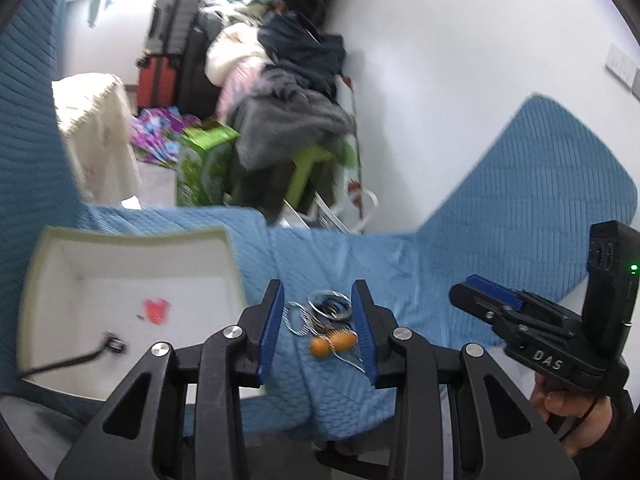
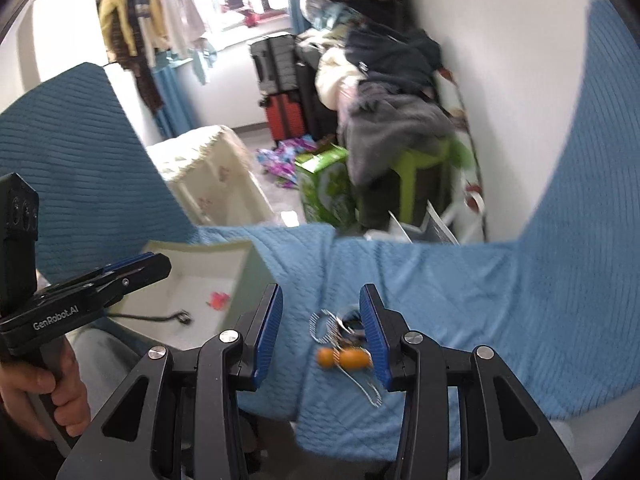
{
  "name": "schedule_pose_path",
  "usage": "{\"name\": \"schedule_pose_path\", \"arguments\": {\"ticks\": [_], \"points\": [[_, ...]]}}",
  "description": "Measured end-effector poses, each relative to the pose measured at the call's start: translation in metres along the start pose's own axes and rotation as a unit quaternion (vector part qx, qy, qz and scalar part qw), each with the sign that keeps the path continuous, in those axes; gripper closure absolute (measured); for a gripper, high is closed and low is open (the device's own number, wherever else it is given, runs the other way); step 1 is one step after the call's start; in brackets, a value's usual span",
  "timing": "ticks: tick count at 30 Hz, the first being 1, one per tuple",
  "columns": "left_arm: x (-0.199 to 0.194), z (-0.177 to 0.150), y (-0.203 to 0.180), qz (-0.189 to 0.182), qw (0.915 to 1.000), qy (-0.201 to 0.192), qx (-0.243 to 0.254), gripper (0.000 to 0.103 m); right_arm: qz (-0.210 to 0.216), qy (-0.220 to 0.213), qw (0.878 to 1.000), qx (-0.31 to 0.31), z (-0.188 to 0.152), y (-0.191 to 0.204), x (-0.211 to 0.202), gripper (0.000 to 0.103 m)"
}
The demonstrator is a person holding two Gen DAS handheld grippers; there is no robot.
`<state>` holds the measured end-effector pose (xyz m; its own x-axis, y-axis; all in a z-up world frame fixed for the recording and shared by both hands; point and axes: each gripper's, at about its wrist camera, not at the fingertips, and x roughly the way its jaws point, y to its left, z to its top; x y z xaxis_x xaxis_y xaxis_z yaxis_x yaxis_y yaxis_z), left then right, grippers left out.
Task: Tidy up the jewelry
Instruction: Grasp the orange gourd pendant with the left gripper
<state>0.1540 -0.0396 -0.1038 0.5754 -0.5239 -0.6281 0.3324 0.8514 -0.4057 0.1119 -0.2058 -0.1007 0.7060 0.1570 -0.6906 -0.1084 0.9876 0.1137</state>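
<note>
A small pile of jewelry (image 1: 326, 316) lies on the blue quilted blanket (image 1: 400, 272): silver rings and chains with two orange beads (image 1: 332, 344). It also shows in the right wrist view (image 2: 340, 336). My left gripper (image 1: 320, 328) is open, its jaws on either side of the pile, just above it. My right gripper (image 2: 326, 332) is open too, over the same pile. A white open box (image 1: 132, 240) sits to the left, holding a red piece (image 1: 156, 310) and a dark cord item (image 1: 114, 344). In the left wrist view the right gripper (image 1: 468, 290) is seen from the side at right.
The blanket covers a seat with raised sides (image 2: 80, 160). Beyond its edge are suitcases (image 1: 168, 60), a heap of clothes (image 1: 288, 92), a green box (image 1: 204, 160) and a cream cloth-covered stand (image 1: 96, 132). A white wall (image 1: 460, 80) rises at right.
</note>
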Motion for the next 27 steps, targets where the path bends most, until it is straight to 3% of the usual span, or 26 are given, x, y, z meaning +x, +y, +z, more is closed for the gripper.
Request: {"name": "schedule_pose_path", "arguments": {"ticks": [7,13,15,18,22,27], "points": [[0.059,-0.033,-0.014,-0.019,0.9979,0.061,0.006,0.069,-0.008,0.053,0.998,0.040,-0.048,-0.046,0.043,0.076],[0.101,-0.054,-0.012,-0.012,0.9941,0.108,0.004,0.076,0.022,0.103,0.994,0.038,-0.083,-0.058,0.084,0.078],[0.111,-0.058,-0.011,-0.014,0.9931,0.116,0.003,0.088,0.046,0.122,0.991,0.040,-0.087,-0.057,0.099,0.078],[0.119,-0.060,-0.016,-0.011,0.9928,0.118,0.013,0.088,0.055,0.138,0.989,0.013,-0.086,-0.050,0.118,0.077],[0.124,-0.063,-0.016,-0.004,0.9922,0.123,0.020,0.088,0.049,0.155,0.987,-0.013,-0.089,-0.045,0.137,0.065],[0.132,-0.067,-0.010,0.002,0.9911,0.133,0.007,0.088,0.040,0.166,0.984,-0.048,-0.091,-0.038,0.156,0.065]]}}
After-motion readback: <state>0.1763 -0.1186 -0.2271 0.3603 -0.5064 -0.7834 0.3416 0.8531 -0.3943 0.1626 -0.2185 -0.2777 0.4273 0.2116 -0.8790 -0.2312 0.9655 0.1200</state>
